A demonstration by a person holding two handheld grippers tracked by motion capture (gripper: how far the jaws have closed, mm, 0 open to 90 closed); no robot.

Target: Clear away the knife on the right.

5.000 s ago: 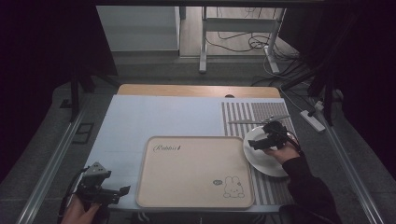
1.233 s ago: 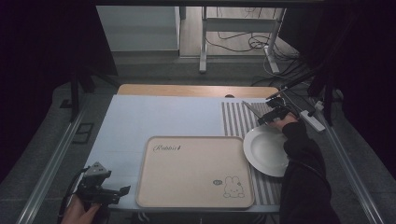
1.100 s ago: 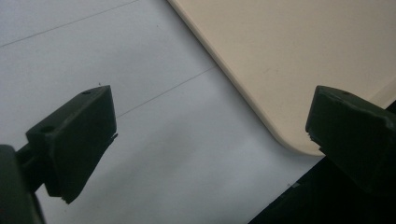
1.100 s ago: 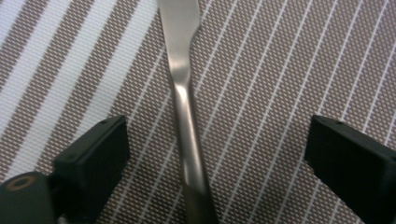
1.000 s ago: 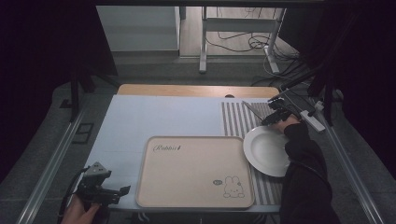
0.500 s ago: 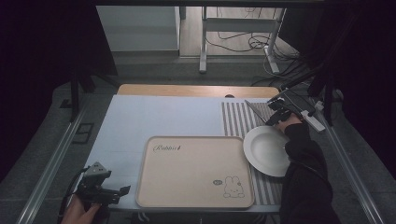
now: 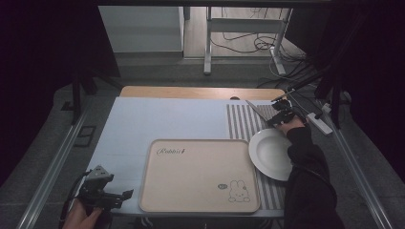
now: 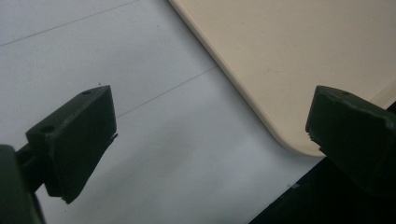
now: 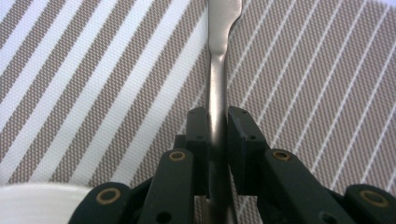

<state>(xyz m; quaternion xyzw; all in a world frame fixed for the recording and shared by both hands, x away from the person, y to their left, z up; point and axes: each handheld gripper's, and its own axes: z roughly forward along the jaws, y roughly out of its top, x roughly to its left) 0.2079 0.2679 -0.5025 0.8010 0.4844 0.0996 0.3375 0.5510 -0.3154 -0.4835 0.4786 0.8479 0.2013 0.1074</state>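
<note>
A metal utensil, slim like a knife, lies slanted on the striped mat at the far right of the table. My right gripper is at its near end. In the right gripper view the jaws have just been closing and now press on the utensil's handle from both sides. A white plate sits just nearer on the mat, and its rim appears low left in that view. My left gripper rests at the table's near left corner, open and with nothing between its jaws.
A beige tray with a rabbit drawing lies at the front middle, its rounded corner just ahead of the left jaws. A pale blue cover spreads over the left of the table. A wooden strip runs along the far edge.
Five seconds ago the right gripper was over the plate; it has since moved to the mat's far right corner. Its jaws have closed on the utensil's handle. The left gripper stayed put.
</note>
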